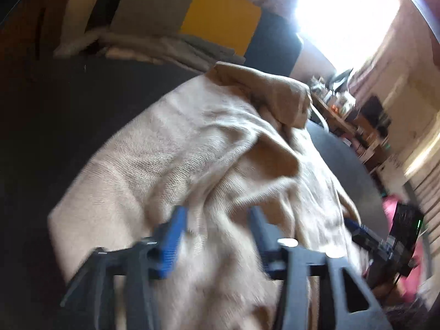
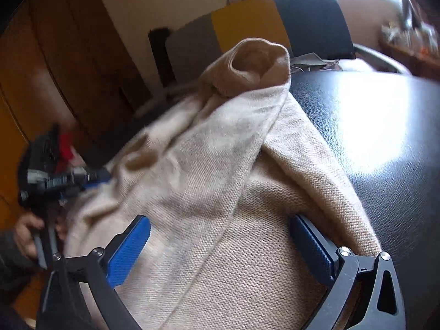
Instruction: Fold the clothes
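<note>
Looking through my left wrist camera first, much is smeared by motion: the shelf [image 1: 354, 126] at the right is only a jumble of small shapes, and the window [image 1: 343, 8] is blown out to white. My left gripper [image 1: 217, 214] has its blue pads [image 1: 172, 236] spread apart, with the beige sweater [image 1: 192, 151] lying loose between them and nothing pinched; its lower part is cut off by the frame. The sweater is heaped on a dark table [image 1: 55, 110], its tan collar [image 1: 264, 93] at the far end. Behind it a cushion [image 1: 220, 19] shows grey, yellow and dark blocks, with grey cloth [image 1: 170, 44] folded in front. The right gripper [image 1: 385, 236] is a blurred black shape at the sweater's right edge.

Through the right wrist camera the knit is sharper, a fine looped weave, paler outside and tan inside the rolled collar [image 2: 258, 63], which stands up as an open tube. My right gripper [image 2: 220, 236] is spread wide over the sweater [image 2: 220, 192], gripping nothing. The table [image 2: 371, 126] is glossy black with a leather-like grain and a glare patch. At the left, wood panelling [image 2: 55, 68] is dim, and my hand [image 2: 27, 233] on the left gripper [image 2: 90, 178] is blurred; that gripper's tips are buried in the fabric.
</note>
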